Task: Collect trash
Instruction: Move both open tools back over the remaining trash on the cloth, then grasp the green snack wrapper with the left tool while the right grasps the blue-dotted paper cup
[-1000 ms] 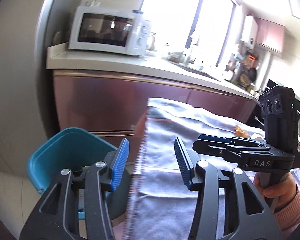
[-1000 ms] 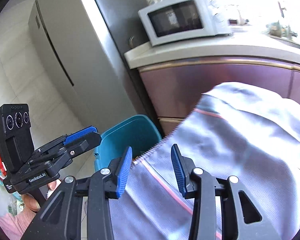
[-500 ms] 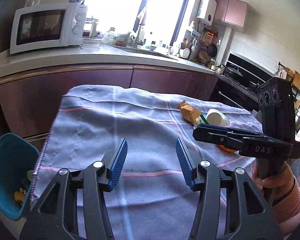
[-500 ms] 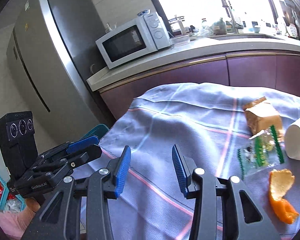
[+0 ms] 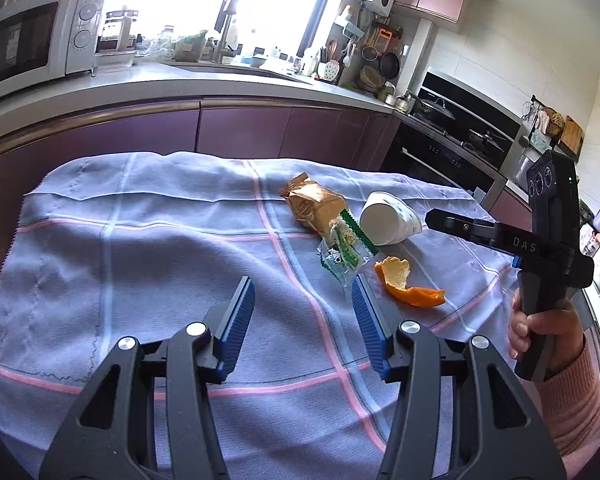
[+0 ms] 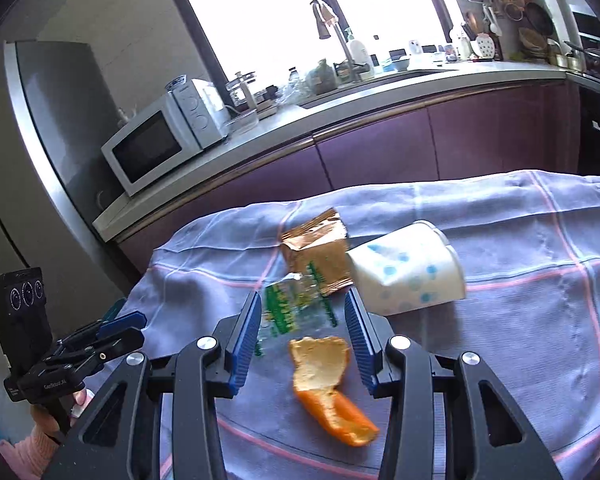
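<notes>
Both views had swung off the teal bin and the fridge corner and across onto the cloth (image 5: 140,248), and there it was: the trash cluster, all in sight at once. That meant a fresh pick was lining up, in all likelihood, with the bin now out of frame behind the swing.

The left gripper (image 5: 303,320) hung over bare cloth, jaws apart and nothing between them. From it, the peel (image 5: 404,284) lay at about one o'clock, just past its right finger, with the clear wrapper (image 5: 342,256) nearer twelve.

The right gripper (image 6: 303,336) had come in closer. Its jaws, too, stood apart and empty, framing the peel (image 6: 324,380) at six o'clock and the wrapper (image 6: 292,308) dead ahead. Beyond, at twelve, sat the gold bag (image 6: 320,252), touching the wrapper; at one to two o'clock the paper cup (image 6: 408,276) lay on its side against the bag.

Four pieces were left, then, all bunched together. The right hand looked best placed for the peel; the crowding could make a clean single grab tricky.
</notes>
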The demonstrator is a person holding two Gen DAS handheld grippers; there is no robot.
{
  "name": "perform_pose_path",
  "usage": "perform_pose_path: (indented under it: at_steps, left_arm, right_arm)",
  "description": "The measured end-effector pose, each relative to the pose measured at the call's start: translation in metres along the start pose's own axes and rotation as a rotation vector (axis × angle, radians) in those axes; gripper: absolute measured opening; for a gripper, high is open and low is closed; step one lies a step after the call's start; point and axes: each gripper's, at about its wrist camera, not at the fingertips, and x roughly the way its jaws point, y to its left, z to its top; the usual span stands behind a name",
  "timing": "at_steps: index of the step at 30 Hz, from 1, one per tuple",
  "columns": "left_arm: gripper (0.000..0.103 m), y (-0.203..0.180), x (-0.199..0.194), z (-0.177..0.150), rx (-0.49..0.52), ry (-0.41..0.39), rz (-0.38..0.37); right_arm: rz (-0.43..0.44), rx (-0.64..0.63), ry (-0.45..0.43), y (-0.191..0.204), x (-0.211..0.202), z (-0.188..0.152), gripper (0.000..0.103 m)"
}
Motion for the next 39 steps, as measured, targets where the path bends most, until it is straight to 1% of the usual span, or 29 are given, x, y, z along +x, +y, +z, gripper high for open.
perform_pose_path:
  at_steps: [8,10,19,25,27,33,35,36,38,39]
  left_arm:
    - [0.050,-0.018,0.037,0.011,0.020,0.052,-0.021]
    - [0.050,-0.024,0.045,0.013,0.031,0.067,-0.018]
    - [0.050,-0.027,0.079,0.019,0.017,0.129,-0.004]
    - [0.050,-0.027,0.098,0.021,-0.002,0.173,-0.027]
    - [0.050,-0.028,0.104,0.023,-0.006,0.187,-0.044]
    - [0.047,-0.028,0.122,0.028,-0.028,0.224,-0.064]
    - [0.042,-0.029,0.126,0.028,-0.034,0.231,-0.071]
    - [0.041,-0.029,0.128,0.028,-0.036,0.234,-0.075]
    - [0.036,-0.028,0.131,0.027,-0.042,0.240,-0.080]
    - [0.034,-0.028,0.133,0.027,-0.045,0.243,-0.082]
  right_arm:
    - [-0.042,0.089,-0.006,-0.056,0.001,0.015,0.041]
    - [-0.053,0.096,-0.007,-0.064,0.004,0.017,0.041]
    - [-0.022,0.155,0.042,-0.089,0.028,0.026,0.041]
    - [0.017,0.169,0.072,-0.092,0.039,0.026,0.042]
    - [0.028,0.158,0.079,-0.089,0.040,0.024,0.041]
    - [0.064,0.135,0.080,-0.083,0.037,0.018,0.041]
    - [0.072,0.131,0.079,-0.080,0.035,0.015,0.041]
    - [0.077,0.130,0.080,-0.079,0.034,0.013,0.040]
    - [0.087,0.124,0.079,-0.077,0.032,0.010,0.035]
    - [0.090,0.121,0.078,-0.076,0.030,0.009,0.034]
